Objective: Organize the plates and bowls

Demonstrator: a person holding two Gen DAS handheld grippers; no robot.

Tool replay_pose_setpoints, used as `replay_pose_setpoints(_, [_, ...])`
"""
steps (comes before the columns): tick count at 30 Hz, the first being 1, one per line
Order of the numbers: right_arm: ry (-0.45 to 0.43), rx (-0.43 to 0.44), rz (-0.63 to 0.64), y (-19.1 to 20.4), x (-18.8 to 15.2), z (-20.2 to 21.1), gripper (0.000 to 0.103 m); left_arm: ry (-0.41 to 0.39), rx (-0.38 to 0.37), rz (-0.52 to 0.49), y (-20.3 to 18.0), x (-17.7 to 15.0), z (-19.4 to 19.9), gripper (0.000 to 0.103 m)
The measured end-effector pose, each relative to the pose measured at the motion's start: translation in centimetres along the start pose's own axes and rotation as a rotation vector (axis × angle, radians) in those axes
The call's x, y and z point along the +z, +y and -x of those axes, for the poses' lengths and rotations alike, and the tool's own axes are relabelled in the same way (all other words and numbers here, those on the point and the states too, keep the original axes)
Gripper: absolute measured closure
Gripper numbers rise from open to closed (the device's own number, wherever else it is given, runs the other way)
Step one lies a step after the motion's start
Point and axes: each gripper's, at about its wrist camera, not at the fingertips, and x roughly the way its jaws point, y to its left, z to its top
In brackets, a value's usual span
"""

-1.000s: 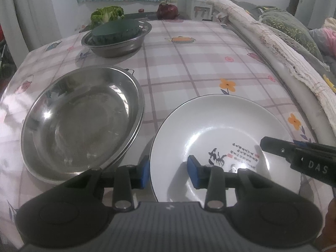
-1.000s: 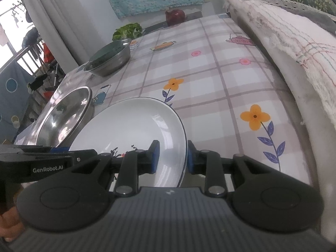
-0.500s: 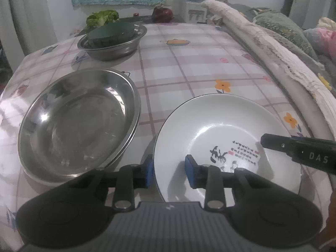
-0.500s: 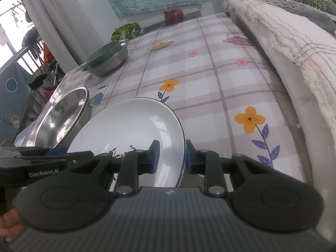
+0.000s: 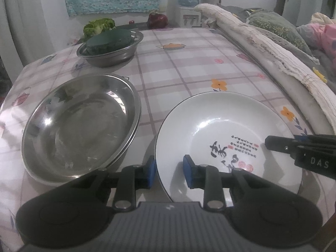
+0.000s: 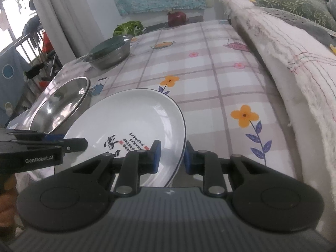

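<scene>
Near right on table: white plate. Our left claw and right claw have just been closing, each straddling its rim, pads not visibly pinching. Uneven lift could tip it.

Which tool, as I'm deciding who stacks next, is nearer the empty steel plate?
Left. The left tool, jaws just closing around the white plate's rim, sits beside the steel plate; the right tool straddles the opposite rim, the white plate between.
</scene>
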Motion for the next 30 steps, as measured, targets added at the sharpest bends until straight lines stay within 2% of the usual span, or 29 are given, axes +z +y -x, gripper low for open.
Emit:
replay_pose_setpoints(21, [-0.060, -0.019, -0.014, 0.7, 2.4, 2.9, 0.081, -0.044, -0.016, 0.031, 0.0, 1.6, 2.4, 0.076])
replay_pose_setpoints(30, [-0.071, 0.017, 0.039, 3.9, 5.4, 2.0, 0.081, -0.085, 0.004, 0.118, 3.4, 3.0, 3.4, 0.076])
